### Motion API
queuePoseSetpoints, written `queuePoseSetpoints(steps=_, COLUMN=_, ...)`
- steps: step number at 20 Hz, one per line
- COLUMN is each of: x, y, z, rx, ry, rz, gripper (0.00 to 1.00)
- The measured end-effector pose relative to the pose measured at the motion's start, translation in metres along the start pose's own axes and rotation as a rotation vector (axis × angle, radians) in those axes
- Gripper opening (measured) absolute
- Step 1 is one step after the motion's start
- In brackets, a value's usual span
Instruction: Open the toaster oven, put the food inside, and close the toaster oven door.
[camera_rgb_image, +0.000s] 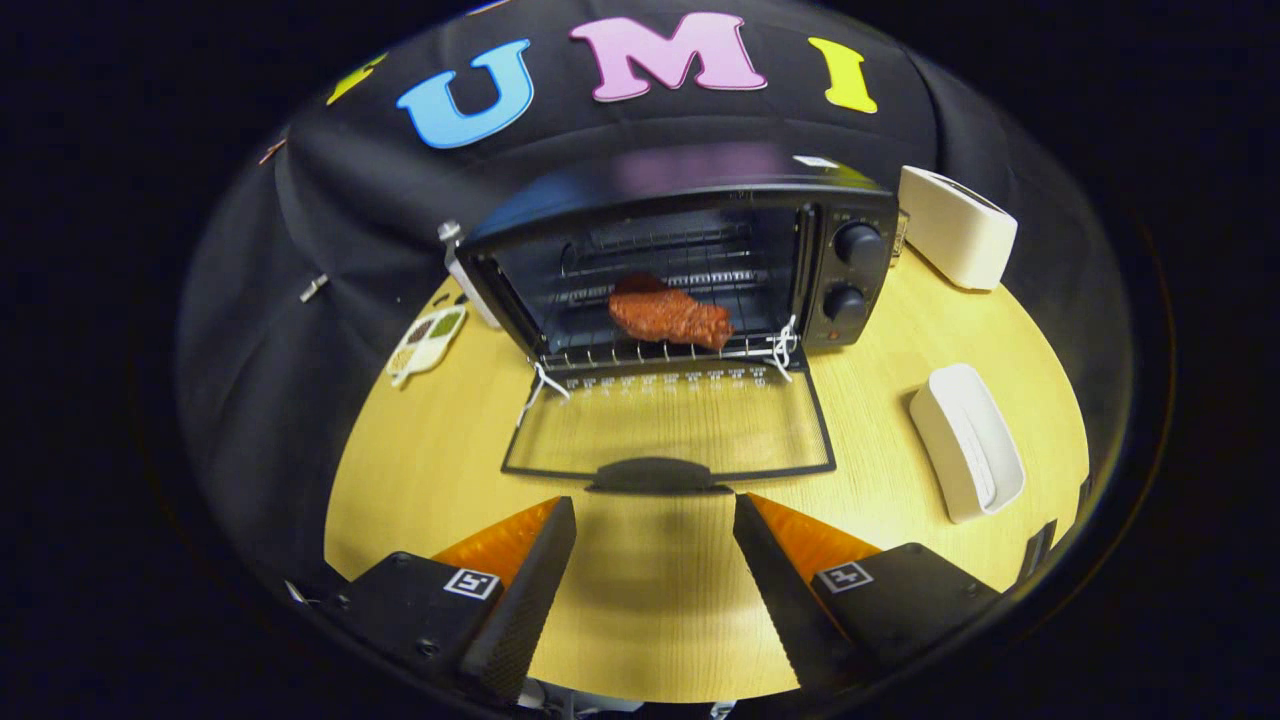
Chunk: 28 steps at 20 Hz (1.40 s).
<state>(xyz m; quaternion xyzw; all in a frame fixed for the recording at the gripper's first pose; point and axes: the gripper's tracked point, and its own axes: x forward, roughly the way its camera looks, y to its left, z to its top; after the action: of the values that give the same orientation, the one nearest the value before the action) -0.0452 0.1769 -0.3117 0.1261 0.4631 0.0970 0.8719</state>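
A black toaster oven (690, 260) stands at the back of the round wooden table, with two knobs on its right side. Its glass door (670, 425) lies folded down flat toward me, and the door's dark handle (655, 474) sits just ahead of my fingers. Inside, a reddish-brown piece of meat (668, 317) rests on the wire rack. My gripper (655, 510) is open, its two fingers spread wide above the table just short of the door handle, with nothing between them.
A white toaster (955, 240) stands right of the oven at the table's back edge. A white oblong dish (968, 440) lies on the right. A small white tray with spices (428, 342) lies left of the oven. The wooden table (650, 610) spreads beneath the fingers.
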Motion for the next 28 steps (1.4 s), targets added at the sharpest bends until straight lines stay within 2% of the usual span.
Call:
queuePoseSetpoints(steps=7, x=0.048, y=-0.002, z=-0.046, rx=-0.064, ry=0.14, rz=-0.07, gripper=0.99)
queuePoseSetpoints(steps=11, x=0.065, y=0.003, z=-0.048, rx=-0.022, ry=0.17, rz=-0.103, gripper=0.99)
queuePoseSetpoints(steps=17, x=0.085, y=-0.004, z=-0.03, rx=-0.011, ry=0.154, rz=-0.215, gripper=0.98)
queuePoseSetpoints(steps=28, x=0.062, y=0.003, z=-0.014, rx=-0.005, ry=0.085, rz=-0.184, gripper=0.99)
